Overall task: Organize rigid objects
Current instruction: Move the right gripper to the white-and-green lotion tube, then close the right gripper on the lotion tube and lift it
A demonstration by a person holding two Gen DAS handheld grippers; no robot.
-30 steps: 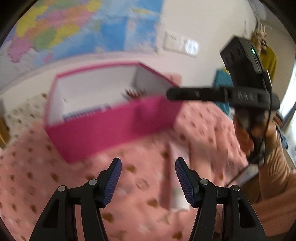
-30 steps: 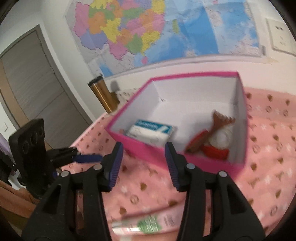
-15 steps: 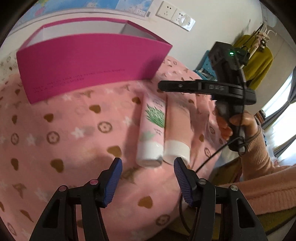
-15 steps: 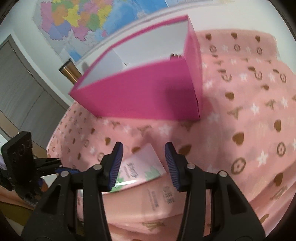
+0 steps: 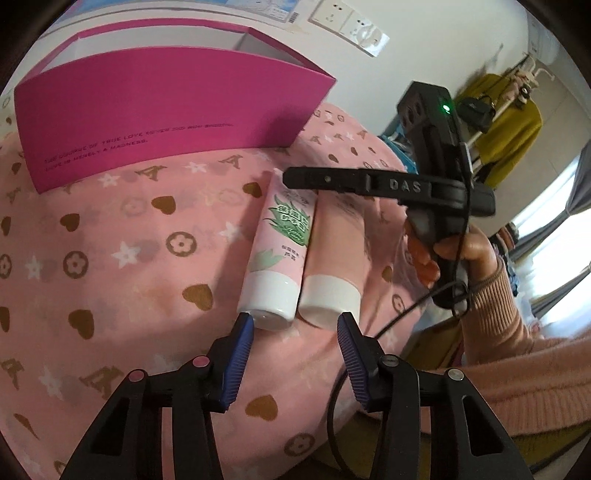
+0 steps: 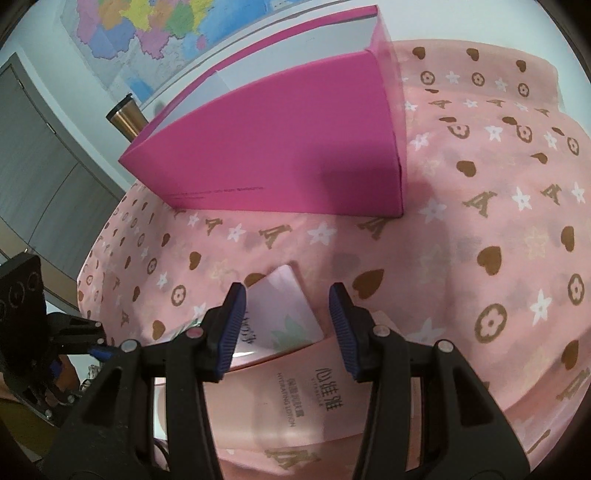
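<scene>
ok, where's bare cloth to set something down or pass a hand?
Free: the pink patterned cloth between the magenta box and the green-leaf lotion tube, and right of the box in the right wrist view. Crowded: that tube and the plain pink tube lie side by side, both grippers over them.

A pink cloth (image 5: 122, 236) printed with hearts and stars covers the tabletop, a world map (image 6: 147, 40) hangs on the wall above a bronze tumbler (image 6: 127, 118), and yellow garments (image 5: 513, 133) hang near white wall sockets (image 5: 347, 26).
</scene>
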